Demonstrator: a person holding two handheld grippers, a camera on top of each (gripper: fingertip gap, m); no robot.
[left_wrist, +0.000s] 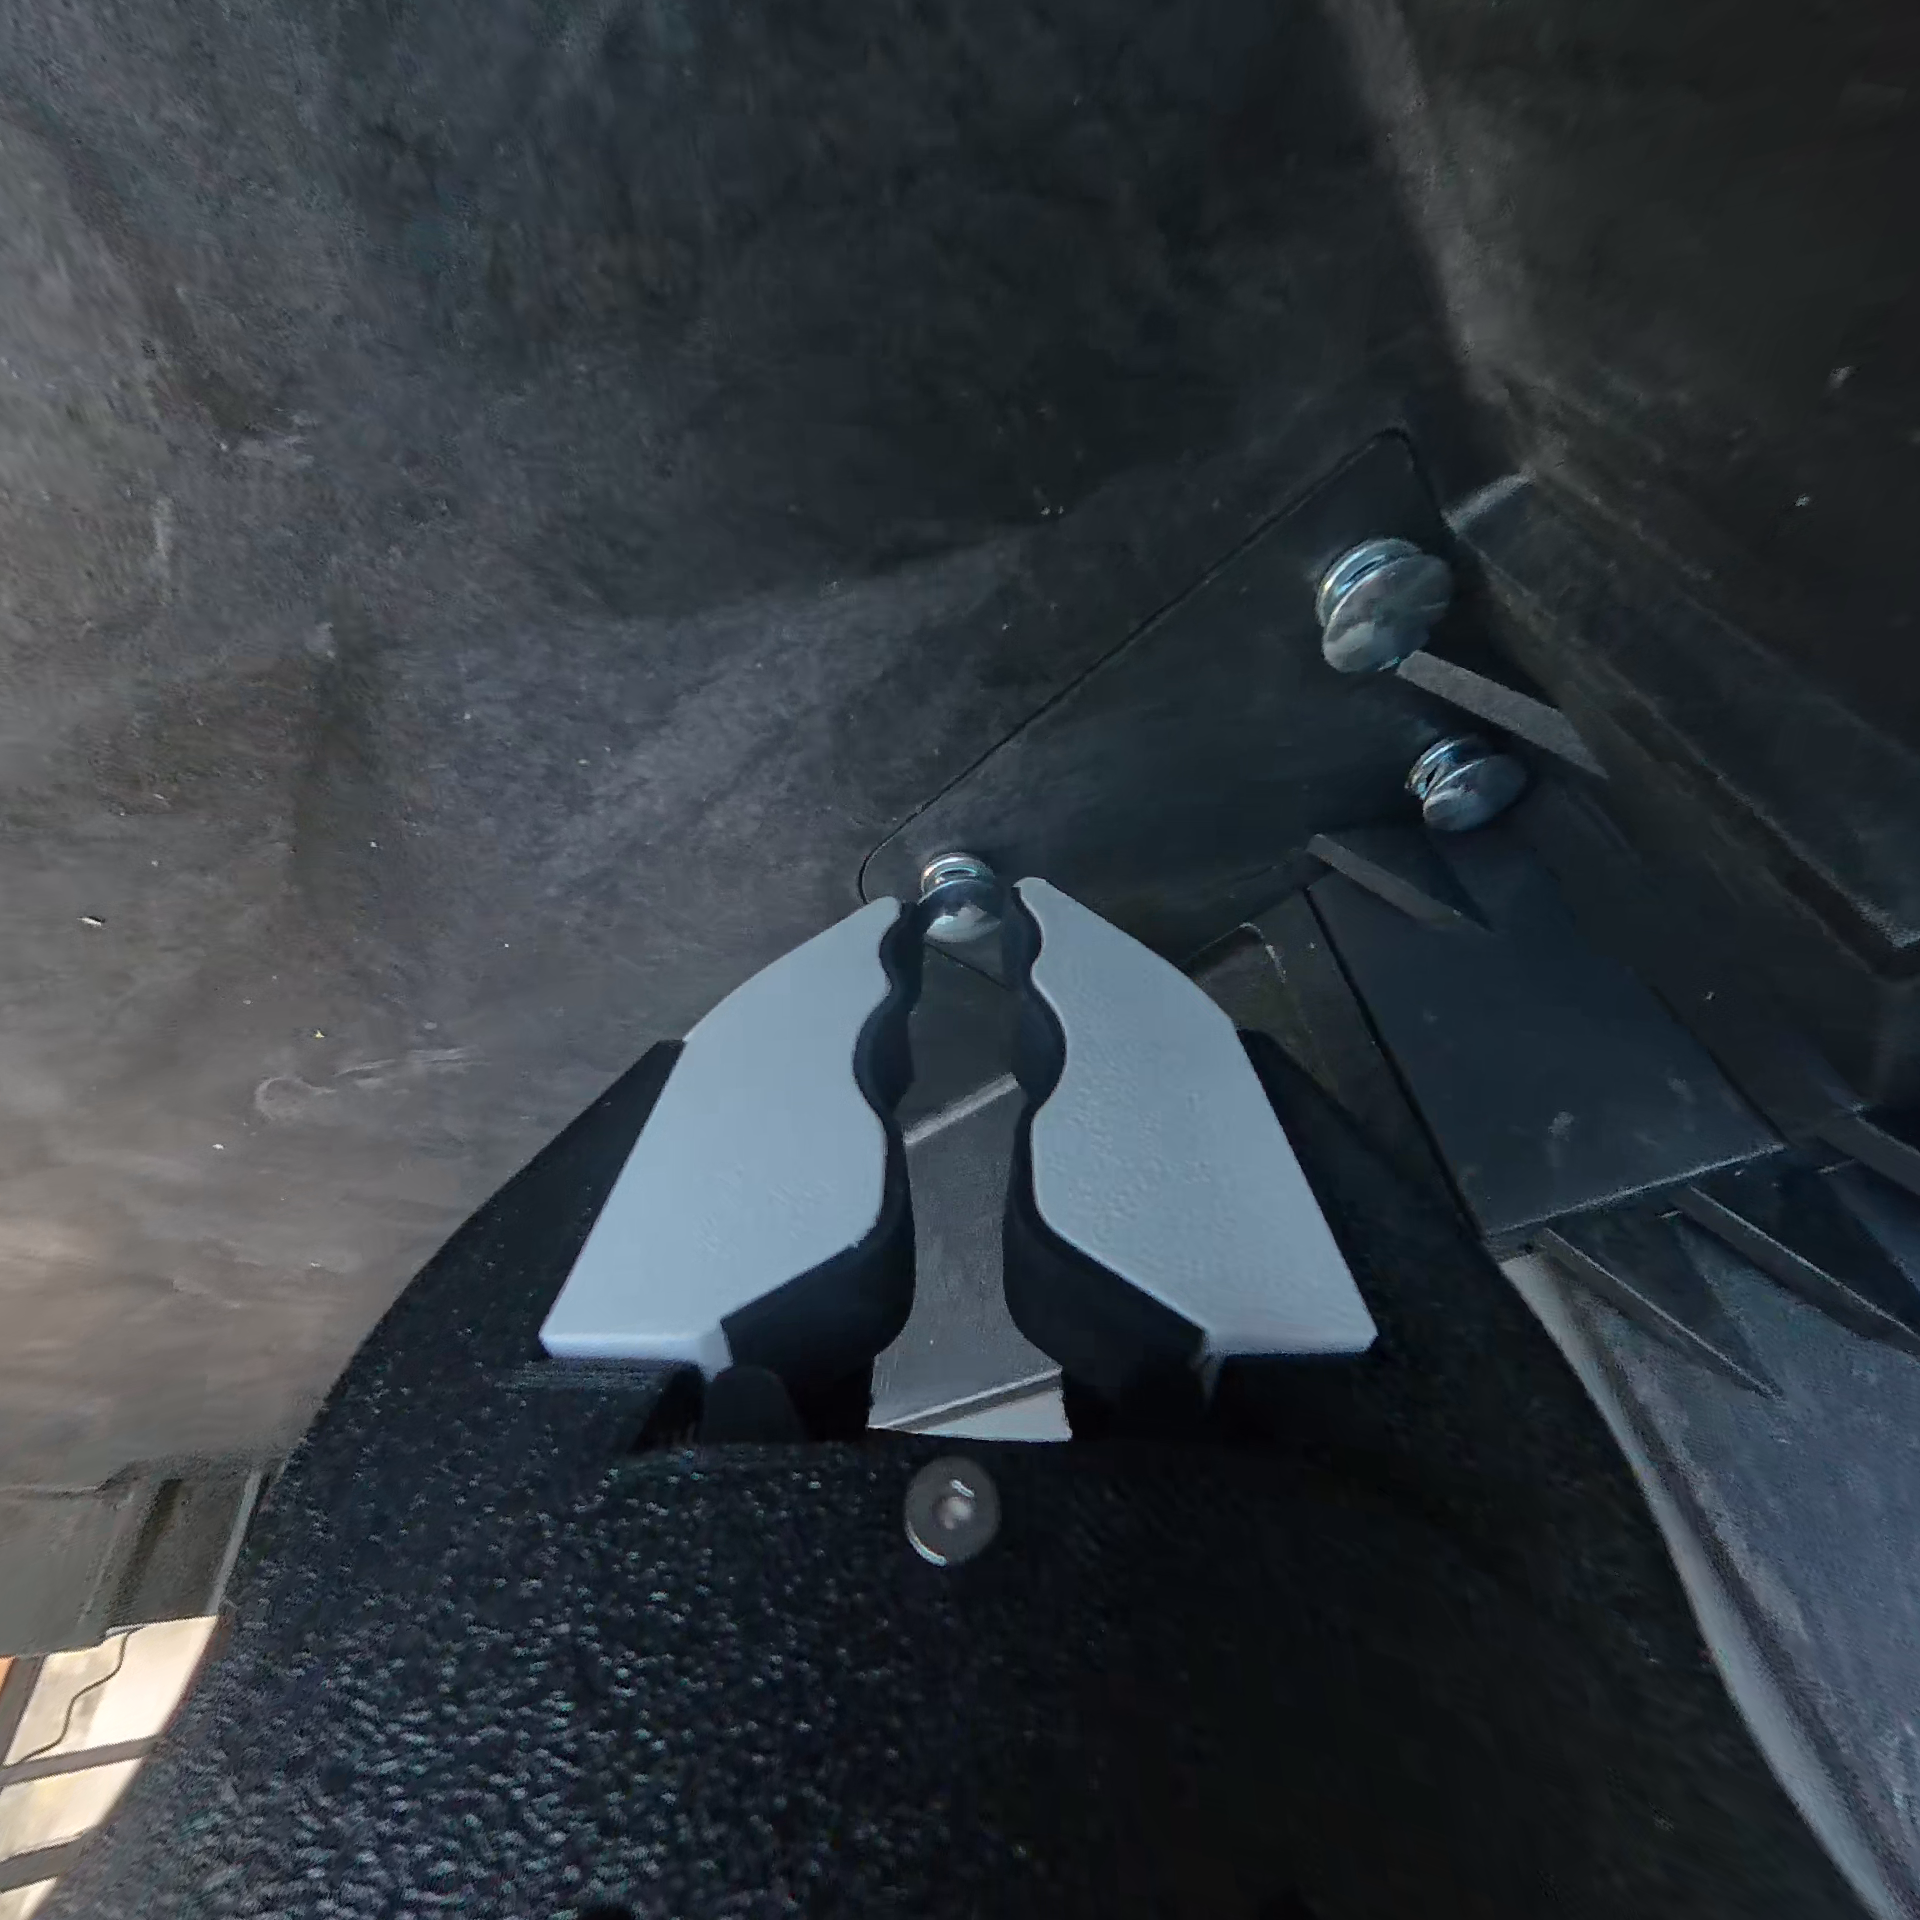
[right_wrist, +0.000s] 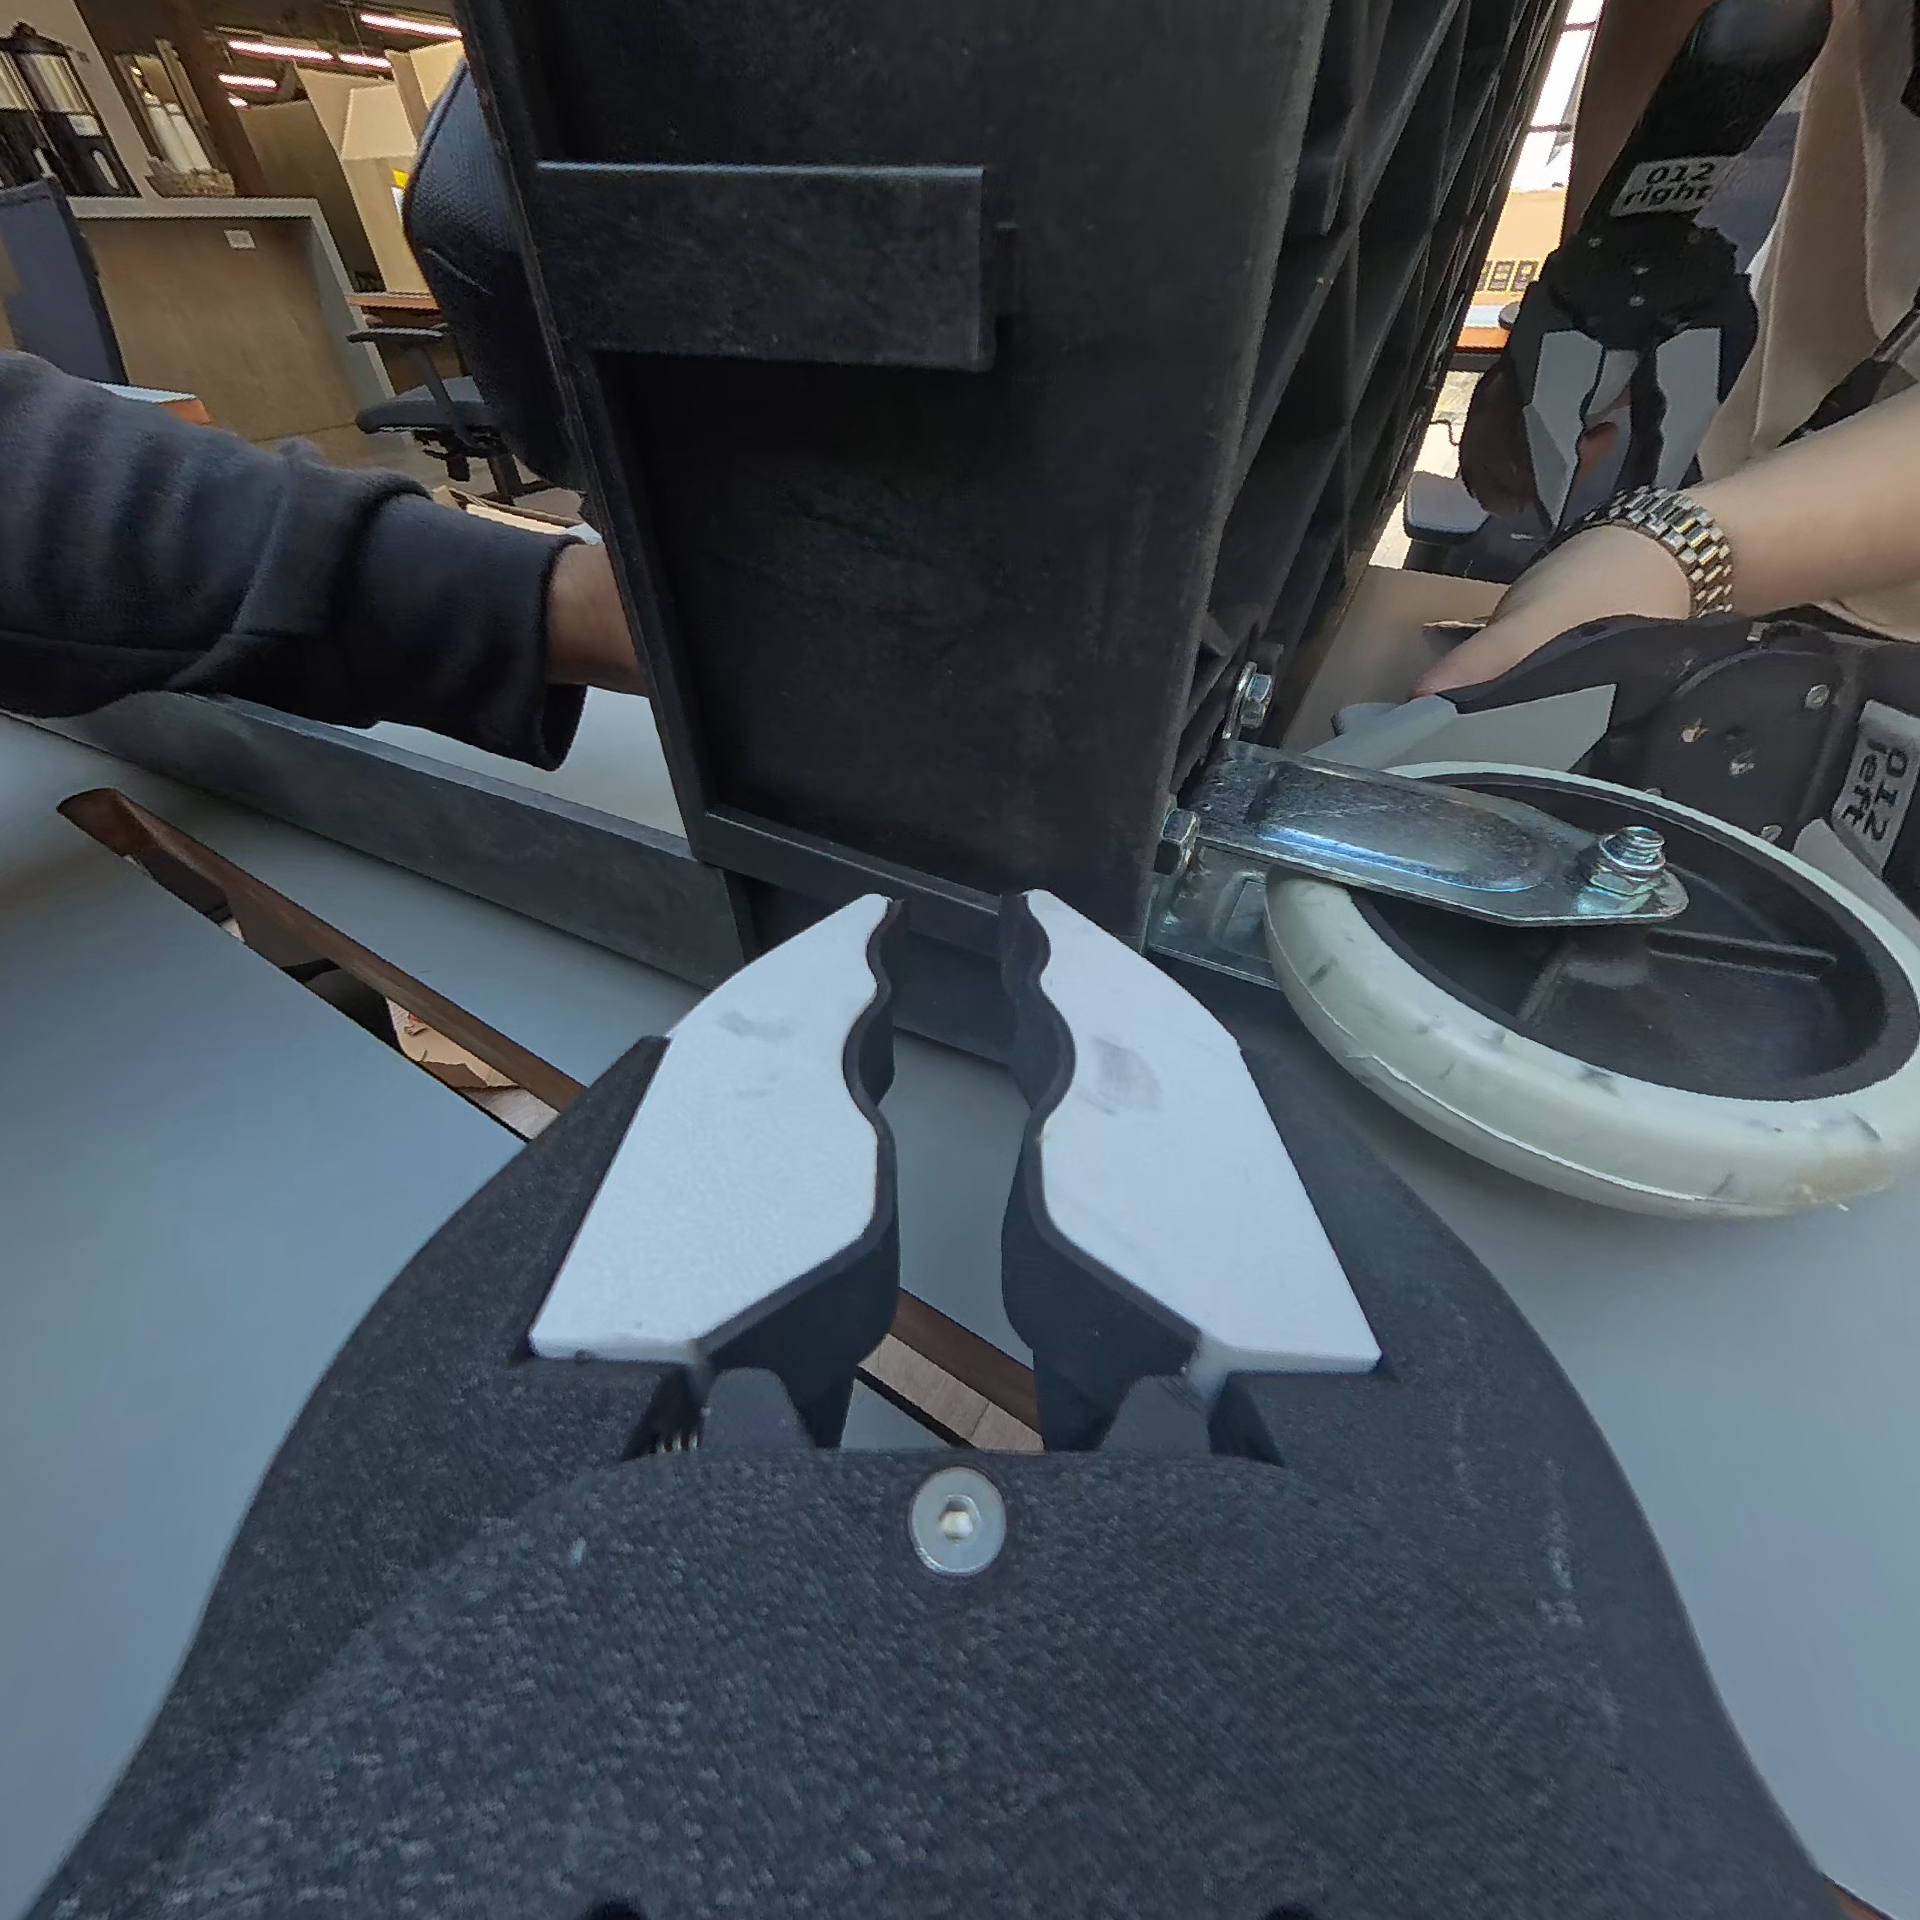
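Observation:
In the left wrist view my left gripper (left_wrist: 961, 902) is shut on the head of a silver bolt (left_wrist: 956, 923) at the corner of a black mounting plate (left_wrist: 1195, 748). Both pads touch the bolt. Two more silver bolts (left_wrist: 1382, 603) (left_wrist: 1470, 781) stick out of the same plate. In the right wrist view my right gripper (right_wrist: 948, 909) stands open, its tips at the lower rim of a tall black plastic body (right_wrist: 914, 582) on the grey table (right_wrist: 208, 1143). Nothing is in its grasp. A caster wheel (right_wrist: 1558, 1122) in a metal fork (right_wrist: 1434, 842) is bolted to that body. The left gripper (right_wrist: 1371, 719) reaches in behind the fork.
A dark-sleeved arm (right_wrist: 260, 561) holds the black body from the left. A hand with a metal watch (right_wrist: 1662, 551) holds the left gripper. Another gripper (right_wrist: 1621, 364) hangs at the upper right. A wooden-edged gap (right_wrist: 312, 935) splits the table. Dark rough walls (left_wrist: 623, 416) surround the plate. The tips of one gripper are about 12 cm away from the tips of the other.

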